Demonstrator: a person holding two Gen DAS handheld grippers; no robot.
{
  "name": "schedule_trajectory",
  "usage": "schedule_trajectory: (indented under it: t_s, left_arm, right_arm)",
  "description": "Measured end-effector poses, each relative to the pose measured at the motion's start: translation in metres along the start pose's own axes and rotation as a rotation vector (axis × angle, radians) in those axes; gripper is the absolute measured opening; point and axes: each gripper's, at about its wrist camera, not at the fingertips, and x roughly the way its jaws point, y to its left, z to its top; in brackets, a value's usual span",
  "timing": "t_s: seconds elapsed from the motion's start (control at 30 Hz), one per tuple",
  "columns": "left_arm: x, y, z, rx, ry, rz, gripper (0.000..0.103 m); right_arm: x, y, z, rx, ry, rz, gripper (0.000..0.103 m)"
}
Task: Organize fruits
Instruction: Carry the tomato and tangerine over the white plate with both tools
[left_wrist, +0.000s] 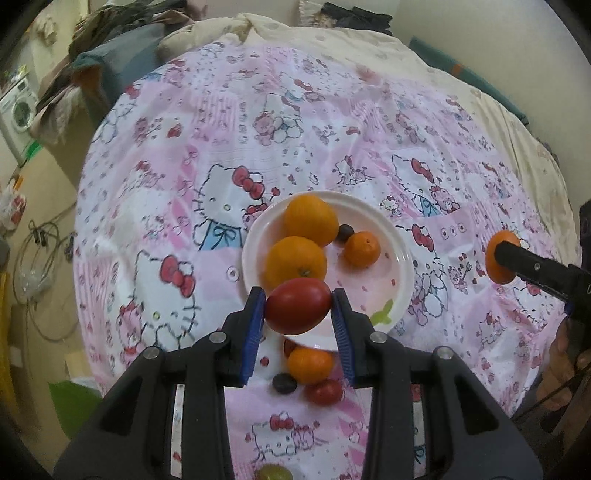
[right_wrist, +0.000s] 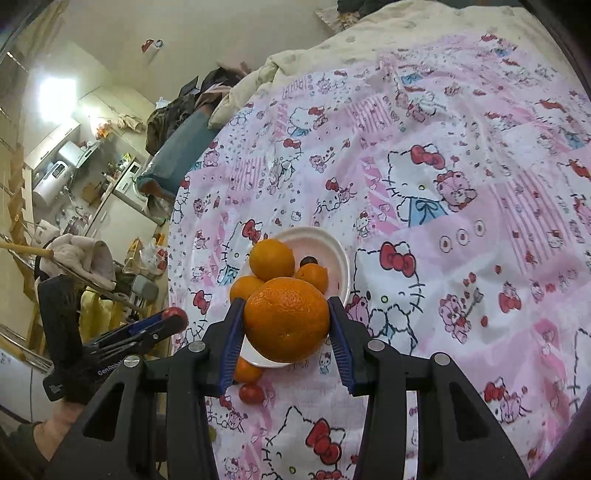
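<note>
The left gripper (left_wrist: 298, 311) is clamping a red tomato (left_wrist: 298, 311) between its blue pads (left_wrist: 255, 332), holding it above the near edge of a white plate (left_wrist: 400, 273). On the plate, two large oranges (left_wrist: 311, 220) are lying to the left, a smaller orange (left_wrist: 362, 249) and a dark grape (left_wrist: 344, 233) to the right. Nearer, on the pink cartoon cloth (left_wrist: 184, 229), another orange (left_wrist: 310, 365), a dark fruit (left_wrist: 284, 383) and a small tomato (left_wrist: 325, 392) are lying together. At the far right, the right gripper (left_wrist: 503, 255) is gripping an orange fruit (left_wrist: 495, 269).
</note>
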Motion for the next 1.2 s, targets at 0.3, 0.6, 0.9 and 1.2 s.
schedule_trajectory:
  t_s: [0.3,0.6,0.9,1.2]
  left_arm:
    - [0.036,-0.013,-0.001,0.028,0.049,-0.034,0.032]
    - [0.056,-0.037,0.000,0.120,0.050,-0.021,0.033]
    - [0.062,-0.036,0.000,0.076,0.045,-0.030,0.034]
    - [0.062,-0.029,0.005,0.019,0.035,-0.038,0.034]
  right_arm:
    - [0.043,-0.001,0.018,-0.032,0.072,-0.010,0.046]
    - [0.083,-0.008,0.016,-0.024,0.165,-0.054,0.047]
    - [0.089,-0.016,0.011,0.015,0.191,-0.069,0.048]
    - [0.091,-0.012,0.009,0.005,0.197,-0.062,0.048]
